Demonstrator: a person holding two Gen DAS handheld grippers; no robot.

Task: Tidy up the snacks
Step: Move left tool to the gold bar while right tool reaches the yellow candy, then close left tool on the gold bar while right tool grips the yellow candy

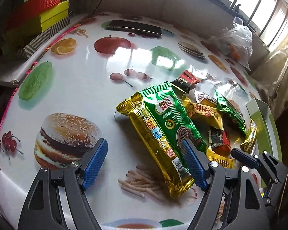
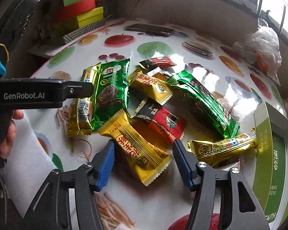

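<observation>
**Sorting barely begun: snacks still heaped, box not seen to hold any**

The tabletop [image 2: 163, 207], covered in a food-print cloth, is occupied mid-right by a loose pile of wrapped snacks. At the right edge a green-and-white box [image 2: 274, 153] is seen, open side up; no snack can be made out inside it, though its interior is only partly in view.

Pile, largest first: two green wafer packs [image 2: 110, 97] [image 2: 207, 99], overlapping neighbours; long gold bars [image 1: 153, 134] [image 2: 222, 149], the second lying nearest the box; yellow packets [image 2: 142, 151] [image 2: 151, 86]; small red-and-black sachets [image 2: 163, 122] [image 2: 157, 61].

The right tool [image 2: 143, 164] is spread, its jaws straddling the nearest yellow packet without pinching it. The left tool [image 1: 146, 164] is likewise spread and empty, beside the gold bar's end.

Judgement: nothing is sorted yet; every visible snack remains to be moved.
</observation>
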